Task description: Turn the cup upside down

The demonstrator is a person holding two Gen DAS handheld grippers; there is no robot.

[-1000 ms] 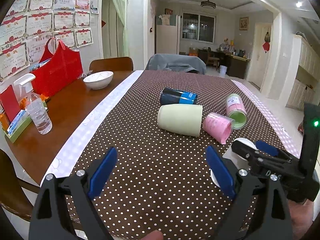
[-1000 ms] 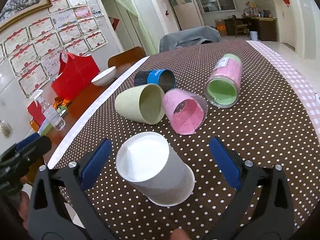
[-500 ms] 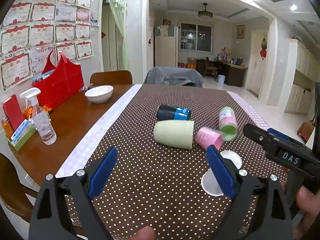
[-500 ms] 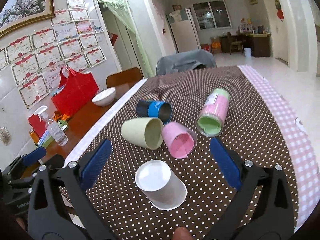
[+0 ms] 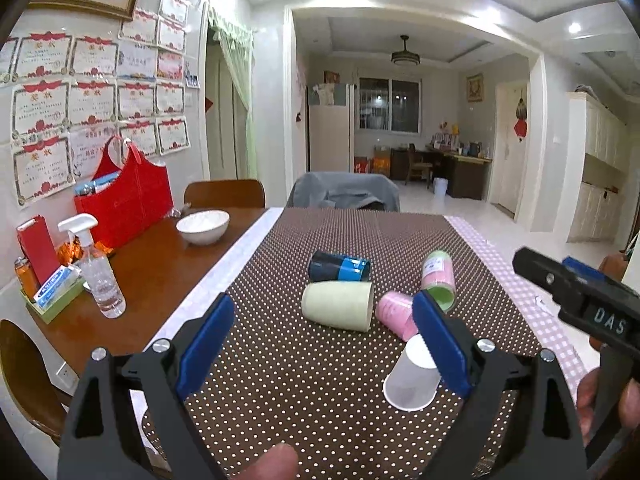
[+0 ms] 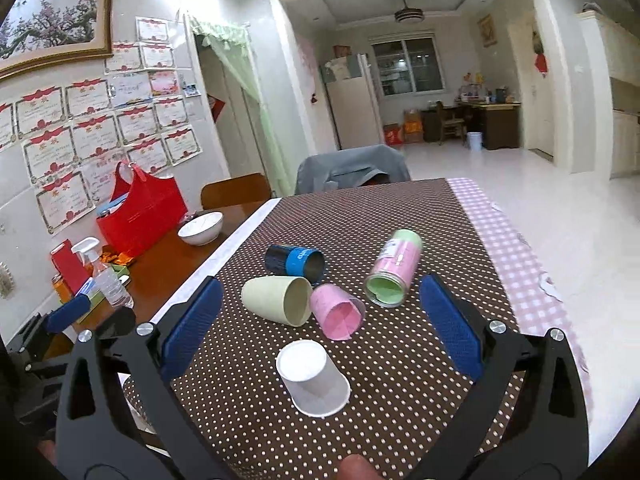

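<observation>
**Tongs spread wide, white cup standing mouth-down**

Both your tongs are spread wide and grip nothing; your left tongs [image 5: 324, 344] hang above the near end of the surface [image 5: 280, 380], and your right tongs [image 6: 320, 332] hang above the same end, with the white paper cup [image 6: 314, 378] below and between their blue pads, untouched.

Largest first: the surface carries a brown dotted cloth [image 6: 380, 220] with a pink checked border on its right; bare wood shows on its left, where a red bag [image 6: 142, 210] stands against the wall, a white bowl [image 6: 200, 227] sits just beside it, and a spray bottle [image 5: 100, 276] stands nearer to you.

On the cloth four containers lie on their sides in a loose cluster: a pale green cup [image 6: 276, 300], a pink and green tumbler [image 6: 394, 268], a dark cup with a blue band [image 6: 296, 262], and a pink cup [image 6: 338, 316] touching the pale green one; nearest to you, apart from that cluster, the white paper cup stands upside down, its flat base up and its wide rim on the cloth.
</observation>
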